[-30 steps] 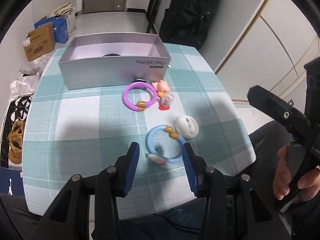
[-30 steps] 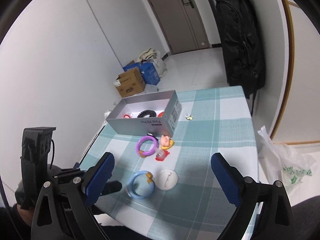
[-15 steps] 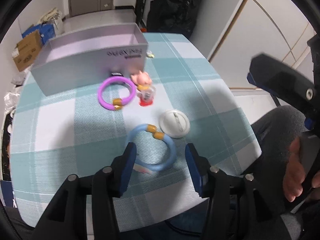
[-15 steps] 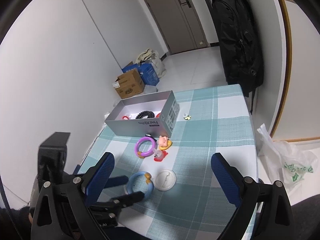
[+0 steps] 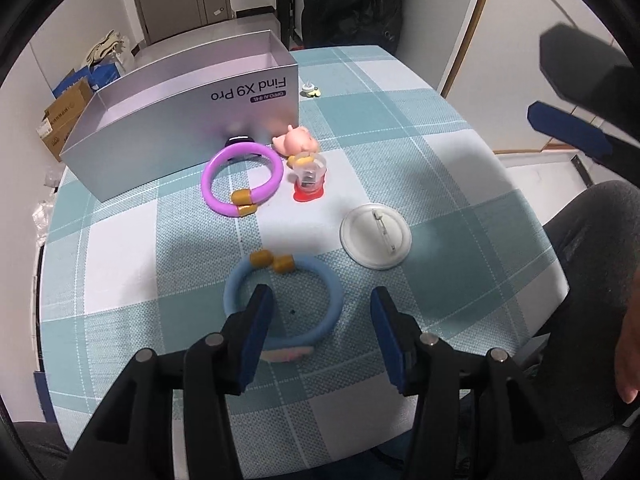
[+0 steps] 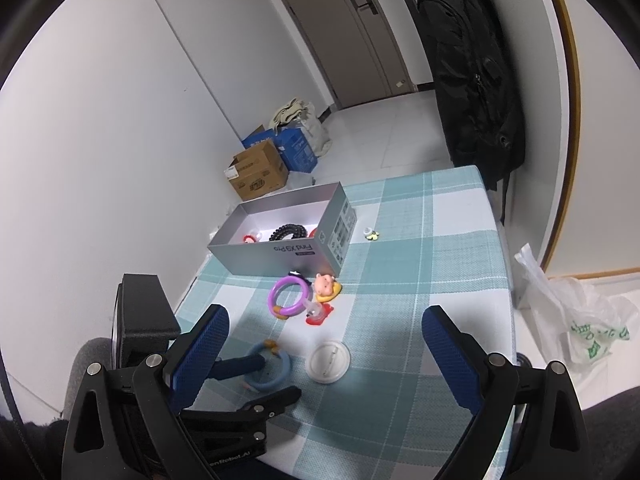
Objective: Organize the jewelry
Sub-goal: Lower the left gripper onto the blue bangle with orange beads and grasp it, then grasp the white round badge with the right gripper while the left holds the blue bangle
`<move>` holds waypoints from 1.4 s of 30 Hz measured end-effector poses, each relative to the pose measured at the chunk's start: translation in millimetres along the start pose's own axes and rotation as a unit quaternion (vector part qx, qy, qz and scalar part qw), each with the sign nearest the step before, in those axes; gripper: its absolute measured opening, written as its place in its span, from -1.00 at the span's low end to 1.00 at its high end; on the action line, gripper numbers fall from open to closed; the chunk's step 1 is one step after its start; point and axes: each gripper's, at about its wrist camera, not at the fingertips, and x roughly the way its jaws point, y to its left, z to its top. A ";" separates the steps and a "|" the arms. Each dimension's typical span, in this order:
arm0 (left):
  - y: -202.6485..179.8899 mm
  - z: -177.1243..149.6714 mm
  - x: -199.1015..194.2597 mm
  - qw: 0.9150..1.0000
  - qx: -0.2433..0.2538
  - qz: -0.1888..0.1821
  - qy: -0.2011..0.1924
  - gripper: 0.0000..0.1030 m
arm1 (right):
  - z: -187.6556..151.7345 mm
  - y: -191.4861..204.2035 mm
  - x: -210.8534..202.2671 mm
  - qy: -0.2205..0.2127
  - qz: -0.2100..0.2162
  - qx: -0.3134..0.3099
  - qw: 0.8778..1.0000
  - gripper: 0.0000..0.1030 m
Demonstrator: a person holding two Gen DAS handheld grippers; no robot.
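Note:
A blue bracelet [image 5: 320, 300] with gold beads lies on the checked tablecloth near the front edge. My left gripper [image 5: 322, 320] is open and low over it, one finger inside the ring and one outside to its right; both also show in the right wrist view [image 6: 270, 378]. A purple bracelet [image 5: 240, 178], a pink pig figure [image 5: 296, 142], a small red-based charm [image 5: 308, 178] and a white pin badge [image 5: 376, 236] lie beyond. The silver box [image 5: 180, 120] stands behind them and holds a black coil [image 6: 288, 232]. My right gripper [image 6: 324, 344] is open, raised above the table.
A tiny yellow-and-white charm [image 5: 311, 90] lies right of the box. The table's front edge [image 5: 360, 432] is close under my left gripper. Cardboard boxes [image 6: 258, 172] and a black bag [image 6: 472, 72] stand on the floor beyond the table. A plastic bag [image 6: 576, 320] is at the right.
My left gripper has moved forward and down onto the blue bracelet, so its left finger now sits inside the ring. The right gripper has barely moved.

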 end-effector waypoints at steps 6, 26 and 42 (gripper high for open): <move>16.8 1.8 -3.2 0.999 -0.043 -0.031 0.001 -0.30 | -0.3 -1.7 1.9 0.004 -0.002 0.005 1.000 0.90; 35.8 0.3 -4.9 0.993 -0.085 -0.077 0.009 -0.95 | -1.1 -1.9 6.3 0.010 -0.006 0.005 1.000 0.90; 62.7 2.4 -45.1 0.985 -0.139 -0.080 -0.063 -0.97 | -2.8 -0.8 15.1 0.026 -0.003 0.003 1.000 0.90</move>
